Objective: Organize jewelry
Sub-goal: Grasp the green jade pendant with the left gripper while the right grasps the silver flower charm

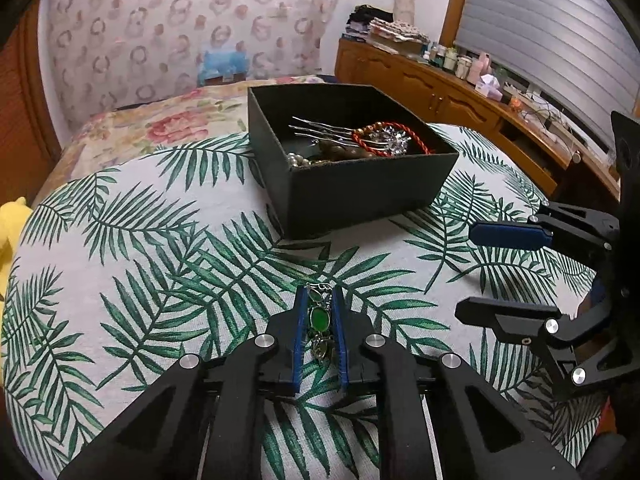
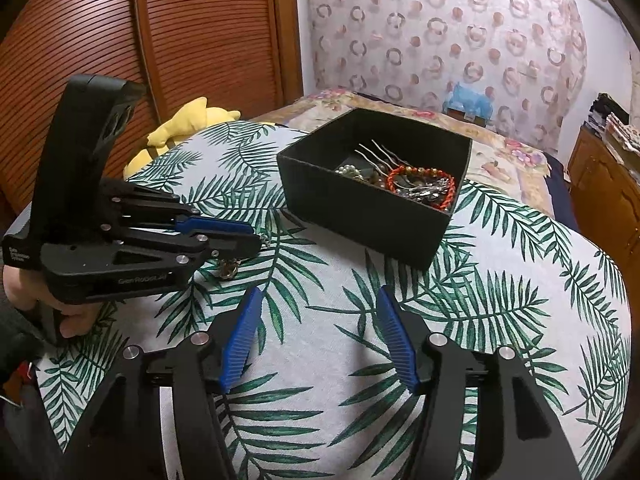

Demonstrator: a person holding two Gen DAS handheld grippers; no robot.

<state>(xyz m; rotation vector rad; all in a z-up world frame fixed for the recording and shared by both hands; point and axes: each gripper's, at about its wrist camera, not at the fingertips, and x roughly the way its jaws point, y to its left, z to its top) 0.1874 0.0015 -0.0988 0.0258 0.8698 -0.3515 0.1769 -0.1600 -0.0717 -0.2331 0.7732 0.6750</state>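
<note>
My left gripper is shut on a green-stone pendant with metal leaf charms, just above the palm-leaf cloth. In the right wrist view the left gripper is at the left, with the pendant's chain hanging below its tips. A black open box stands ahead of it and holds a red cord bracelet, silver hair pins, pearls and beads. My right gripper is open and empty over the cloth, short of the box; it also shows in the left wrist view at the right.
A yellow plush toy lies at the cloth's left edge. A floral bedspread lies behind the box. A wooden dresser with bottles and clutter runs along the right. A slatted wooden door is at the left.
</note>
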